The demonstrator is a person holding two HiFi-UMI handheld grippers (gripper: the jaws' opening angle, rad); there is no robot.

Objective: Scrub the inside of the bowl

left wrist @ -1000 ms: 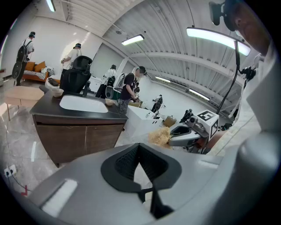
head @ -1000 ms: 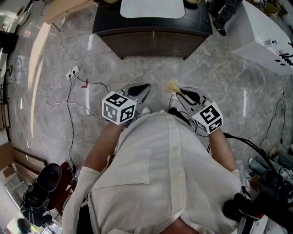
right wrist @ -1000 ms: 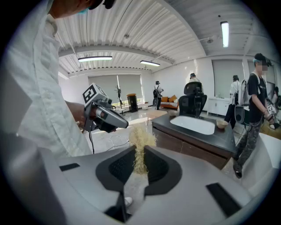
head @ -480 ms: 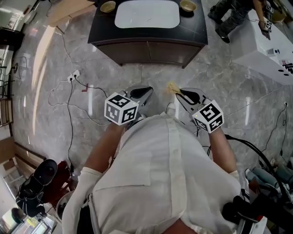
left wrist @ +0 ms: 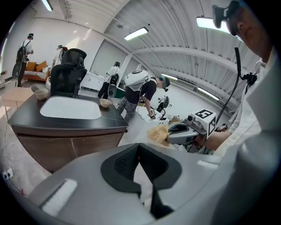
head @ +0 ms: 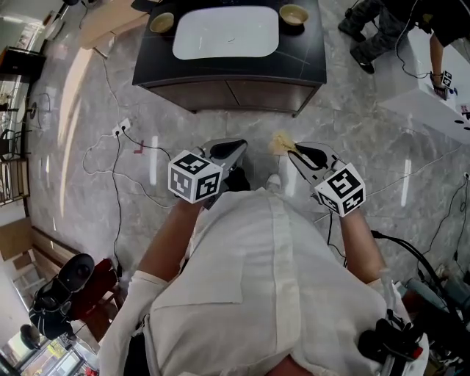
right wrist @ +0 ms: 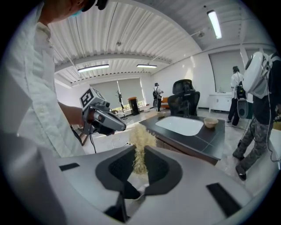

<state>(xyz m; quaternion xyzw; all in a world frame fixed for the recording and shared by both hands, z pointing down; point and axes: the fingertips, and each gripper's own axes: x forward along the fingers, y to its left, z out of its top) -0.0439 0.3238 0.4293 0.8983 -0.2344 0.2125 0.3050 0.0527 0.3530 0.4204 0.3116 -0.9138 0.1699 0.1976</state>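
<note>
Two tan bowls stand on a dark counter (head: 147,55), one to the left (head: 161,22) and one to the right (head: 294,14) of a white sink basin (head: 225,31). The right bowl also shows in the right gripper view (right wrist: 210,122) and the left gripper view (left wrist: 105,103). My right gripper (head: 294,151) is shut on a straw-coloured fibre scrubber (head: 279,142), which sticks out between its jaws (right wrist: 141,138). My left gripper (head: 236,145) is shut and holds nothing (left wrist: 139,147). Both hang over the floor, short of the counter.
White and black cables and a power strip (head: 121,114) lie on the marble floor to the left. A black office chair (left wrist: 70,72) stands behind the counter. A white table (head: 433,110) is at the right, with people standing near it.
The counter has come nearer and further into view, with both bowls and the sink now showing. Both grippers have travelled toward it together, still shut, the scrubber still in the right one.
</note>
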